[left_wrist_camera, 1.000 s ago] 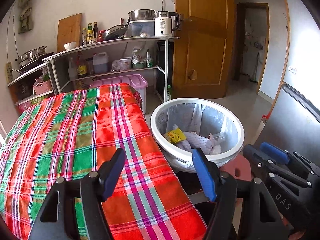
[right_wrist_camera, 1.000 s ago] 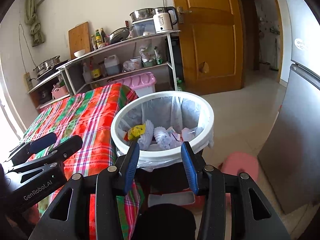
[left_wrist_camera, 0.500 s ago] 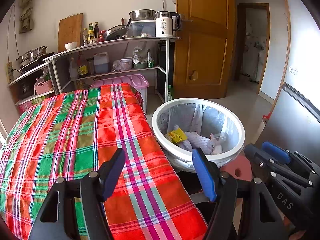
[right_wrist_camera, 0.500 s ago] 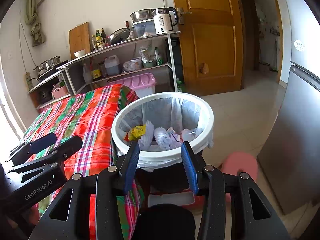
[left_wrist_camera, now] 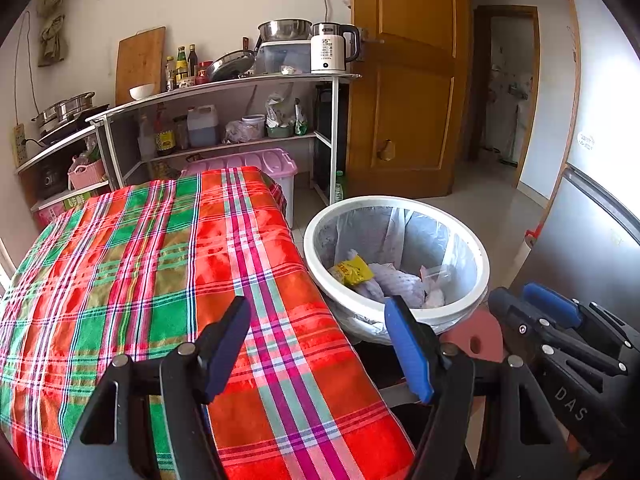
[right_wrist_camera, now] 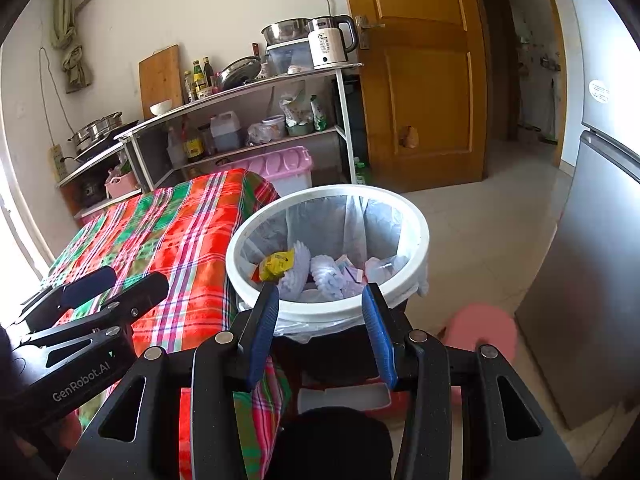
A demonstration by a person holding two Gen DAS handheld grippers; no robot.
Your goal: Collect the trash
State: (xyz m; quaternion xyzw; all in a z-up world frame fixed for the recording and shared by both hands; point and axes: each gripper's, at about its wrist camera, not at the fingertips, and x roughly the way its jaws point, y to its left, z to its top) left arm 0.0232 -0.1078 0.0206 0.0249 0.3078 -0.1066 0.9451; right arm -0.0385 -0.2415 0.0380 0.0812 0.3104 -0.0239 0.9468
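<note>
A white-rimmed trash bin (left_wrist_camera: 483,264) (right_wrist_camera: 332,190) with a clear liner stands beside the table's right edge. Inside lie a yellow wrapper (left_wrist_camera: 353,273) (right_wrist_camera: 277,264) and crumpled white and pale wrappers (left_wrist_camera: 400,284) (right_wrist_camera: 325,276). The table carries a red and green plaid cloth (left_wrist_camera: 140,260) (right_wrist_camera: 180,232) with no trash showing on it. My left gripper (left_wrist_camera: 317,312) hangs open over the table's near right corner, nothing between its fingers. My right gripper (right_wrist_camera: 321,294) is open and empty just short of the bin's near rim.
A metal shelf (left_wrist_camera: 224,84) at the back holds a white kettle (left_wrist_camera: 330,52), pots, bottles and a cutting board. A pink storage box (left_wrist_camera: 248,160) sits behind the table. A wooden door (left_wrist_camera: 404,92), a pink stool (right_wrist_camera: 484,328) and a grey fridge (right_wrist_camera: 600,264) border the tiled floor.
</note>
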